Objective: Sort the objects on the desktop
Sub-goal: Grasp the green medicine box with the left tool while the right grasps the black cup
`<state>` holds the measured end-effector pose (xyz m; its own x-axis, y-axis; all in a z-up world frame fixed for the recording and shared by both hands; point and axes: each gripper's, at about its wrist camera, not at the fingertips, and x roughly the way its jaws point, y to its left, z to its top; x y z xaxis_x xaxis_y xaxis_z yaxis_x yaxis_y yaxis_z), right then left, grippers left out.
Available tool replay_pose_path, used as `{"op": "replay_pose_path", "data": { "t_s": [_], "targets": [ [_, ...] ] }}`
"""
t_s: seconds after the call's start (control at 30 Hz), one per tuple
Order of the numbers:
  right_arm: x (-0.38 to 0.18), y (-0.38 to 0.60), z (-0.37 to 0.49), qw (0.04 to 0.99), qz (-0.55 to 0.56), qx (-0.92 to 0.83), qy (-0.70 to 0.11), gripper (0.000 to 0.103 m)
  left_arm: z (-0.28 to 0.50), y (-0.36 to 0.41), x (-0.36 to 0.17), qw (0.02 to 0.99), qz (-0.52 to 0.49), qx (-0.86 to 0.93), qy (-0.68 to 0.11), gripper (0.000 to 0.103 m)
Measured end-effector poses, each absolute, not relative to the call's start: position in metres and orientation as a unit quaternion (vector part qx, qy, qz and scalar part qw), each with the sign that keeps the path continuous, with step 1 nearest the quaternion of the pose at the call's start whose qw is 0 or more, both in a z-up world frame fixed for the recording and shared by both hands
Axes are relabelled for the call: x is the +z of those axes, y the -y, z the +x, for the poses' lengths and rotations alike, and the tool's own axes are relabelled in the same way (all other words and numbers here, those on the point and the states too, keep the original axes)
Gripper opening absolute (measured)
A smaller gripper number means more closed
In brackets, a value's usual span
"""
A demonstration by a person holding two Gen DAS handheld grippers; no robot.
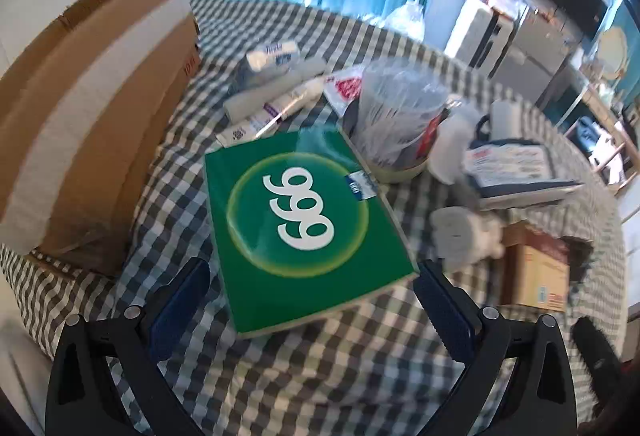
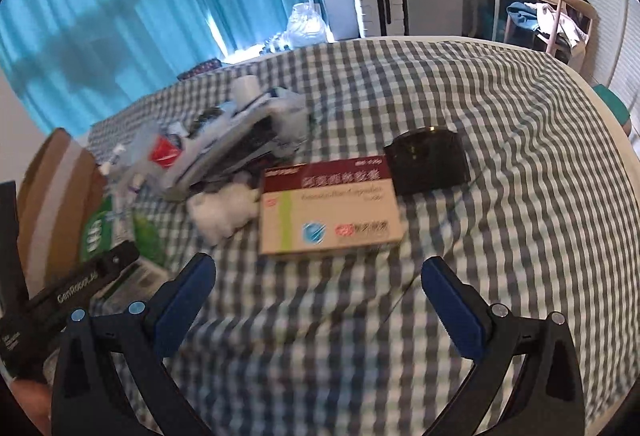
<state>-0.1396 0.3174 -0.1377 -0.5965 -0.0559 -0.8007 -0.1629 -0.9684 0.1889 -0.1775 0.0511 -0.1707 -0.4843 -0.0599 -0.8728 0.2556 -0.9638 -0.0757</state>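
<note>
**Two open grippers above a cluttered checked cloth**

On the green box (image 1: pixel 304 220) we read the big white figures "999" inside a yellow ring. It lies flat on the checked cloth (image 1: pixel 320 376), and its near edge sits between the blue pads of the left gripper (image 1: pixel 312 300). The jaws stand wide apart and do not touch the box.

Behind it we see white tubes (image 1: pixel 272 104) with purple print that is too blurred to read, and a clear plastic cup (image 1: pixel 396 112). A brown cardboard box (image 1: pixel 100 108) stands at the left.

In the right wrist view, a beige and dark red medicine box (image 2: pixel 330 208) carries Chinese characters and a line of Latin letters, both too blurred to read. It lies just ahead of the right gripper (image 2: pixel 320 300), whose jaws are also wide apart with only cloth between them. A black case (image 2: pixel 430 162) lies just behind the medicine box. At the left edge, the other tool's black body (image 2: pixel 76 296) shows "GenRobot.AI".

Both grippers tilt steeply down toward the cloth.
</note>
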Motion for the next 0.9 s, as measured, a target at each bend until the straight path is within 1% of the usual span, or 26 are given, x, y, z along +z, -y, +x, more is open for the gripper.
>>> {"op": "replay_pose_path", "data": {
  "t_s": [0.13,0.27,0.3,0.33,0.57,0.67,0.77,0.83,0.9],
  "targets": [
    [-0.146,-0.352,-0.155,0.065,-0.442,0.883,-0.140,0.103,-0.187,-0.044,-0.188,0.096,0.506,-0.851,-0.106,0.103],
    [-0.150,-0.384,-0.173,0.104,-0.437,0.882,-0.144,0.103,-0.188,-0.047,-0.195,0.094,0.488,-0.865,-0.063,0.103],
    [-0.151,-0.390,-0.180,0.109,-0.440,0.880,-0.142,0.103,-0.188,-0.047,-0.197,0.090,0.486,-0.867,-0.056,0.098],
    [-0.153,-0.392,-0.186,0.112,-0.443,0.878,-0.141,0.103,-0.189,-0.046,-0.198,0.085,0.485,-0.869,-0.053,0.097],
    [-0.172,-0.397,-0.222,0.132,-0.454,0.872,-0.128,0.103,-0.190,-0.031,-0.206,0.077,0.480,-0.873,-0.049,0.096],
    [-0.184,-0.404,-0.232,0.143,-0.466,0.862,-0.139,0.103,-0.187,-0.027,-0.204,0.070,0.478,-0.874,-0.052,0.096],
    [-0.193,-0.413,-0.236,0.146,-0.475,0.851,-0.167,0.103,-0.185,-0.024,-0.201,0.071,0.476,-0.876,-0.044,0.096],
    [-0.195,-0.413,-0.238,0.148,-0.484,0.848,-0.156,0.103,-0.181,-0.021,-0.199,0.068,0.474,-0.877,-0.044,0.096],
    [-0.194,-0.409,-0.238,0.149,-0.483,0.850,-0.145,0.095,-0.180,-0.022,-0.196,0.063,0.473,-0.878,-0.044,0.095]
  ]
}}
